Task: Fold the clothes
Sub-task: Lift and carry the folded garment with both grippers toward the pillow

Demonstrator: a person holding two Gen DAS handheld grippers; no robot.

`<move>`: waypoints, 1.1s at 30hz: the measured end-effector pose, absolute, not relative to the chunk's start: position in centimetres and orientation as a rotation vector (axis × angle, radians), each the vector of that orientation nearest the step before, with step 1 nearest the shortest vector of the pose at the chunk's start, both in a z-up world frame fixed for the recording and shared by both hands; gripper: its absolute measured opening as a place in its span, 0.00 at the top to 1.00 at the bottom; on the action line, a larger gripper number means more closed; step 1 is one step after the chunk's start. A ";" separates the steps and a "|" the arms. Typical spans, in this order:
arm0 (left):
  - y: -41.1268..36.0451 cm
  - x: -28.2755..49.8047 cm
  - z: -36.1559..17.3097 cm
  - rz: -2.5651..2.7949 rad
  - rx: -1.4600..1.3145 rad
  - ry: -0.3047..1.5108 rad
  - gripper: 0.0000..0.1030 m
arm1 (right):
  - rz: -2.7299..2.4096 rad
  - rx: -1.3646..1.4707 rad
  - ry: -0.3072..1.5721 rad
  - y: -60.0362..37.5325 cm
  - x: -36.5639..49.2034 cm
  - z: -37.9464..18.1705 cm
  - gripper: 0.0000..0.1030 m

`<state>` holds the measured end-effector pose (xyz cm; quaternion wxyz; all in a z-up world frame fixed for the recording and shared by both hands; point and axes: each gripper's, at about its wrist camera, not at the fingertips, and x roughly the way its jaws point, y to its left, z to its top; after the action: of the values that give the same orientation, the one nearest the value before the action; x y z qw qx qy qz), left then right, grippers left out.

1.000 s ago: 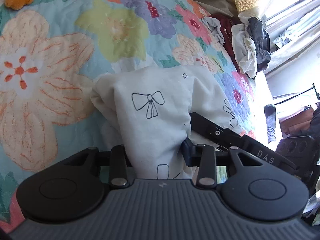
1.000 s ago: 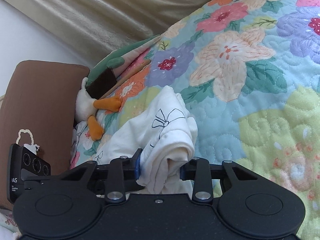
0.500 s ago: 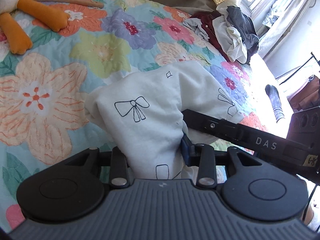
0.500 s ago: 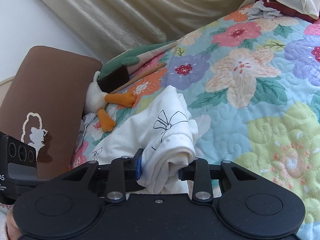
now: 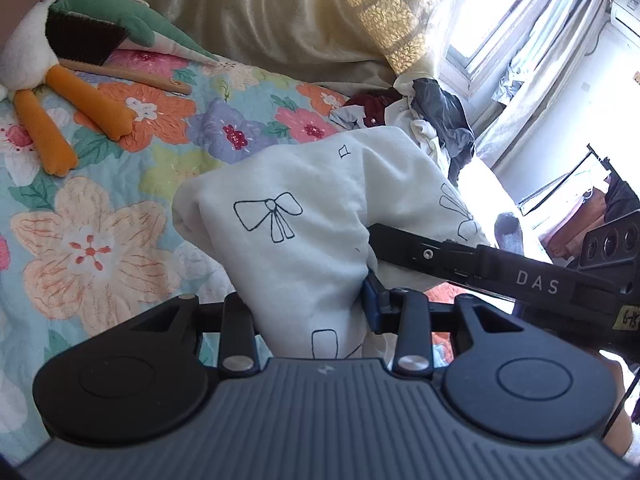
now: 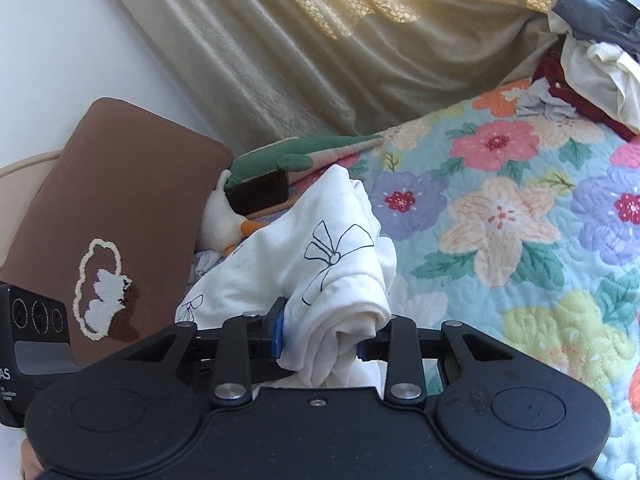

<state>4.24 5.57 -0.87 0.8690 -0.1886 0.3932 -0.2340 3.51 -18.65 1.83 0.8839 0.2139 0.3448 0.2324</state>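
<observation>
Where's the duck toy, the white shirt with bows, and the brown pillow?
duck toy [image 5: 86,104], left wrist view, on an orange leg.
shirt [image 5: 288,248], left wrist view, below the bow print.
pillow [image 6: 132,200], right wrist view, on its plain brown front.

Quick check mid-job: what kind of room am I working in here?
Most likely a bedroom: you're over a bed with a floral quilt, a brown pillow and plush duck by it, curtains behind, and a heap of unfolded clothes.

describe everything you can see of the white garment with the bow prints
The white garment is soft, matte fabric, printed with black outline bows and small shapes. It is bunched and rolled, not yet flat. The left hand-held gripper and the right hand-held gripper each pinch a thick gathered fold, above the floral quilt.
</observation>
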 end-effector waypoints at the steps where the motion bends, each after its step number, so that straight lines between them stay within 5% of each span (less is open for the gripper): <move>1: 5.9 4.2 -0.2 -0.485 -0.395 0.824 0.65 | 0.486 0.450 0.727 -18.4 3.5 2.4 0.64; 18: 2.1 4.1 18.7 -0.353 -0.079 0.655 0.65 | 0.537 0.656 0.633 -18.5 5.4 16.5 0.64; 33: -18.6 -2.2 14.1 -0.617 0.160 0.804 0.65 | 0.265 0.709 0.551 -34.1 -7.2 11.2 0.64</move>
<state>-2.21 -18.62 14.06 0.8712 0.0766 0.3848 -0.2953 -7.22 -34.15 11.19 0.8924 0.3418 0.2654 0.1277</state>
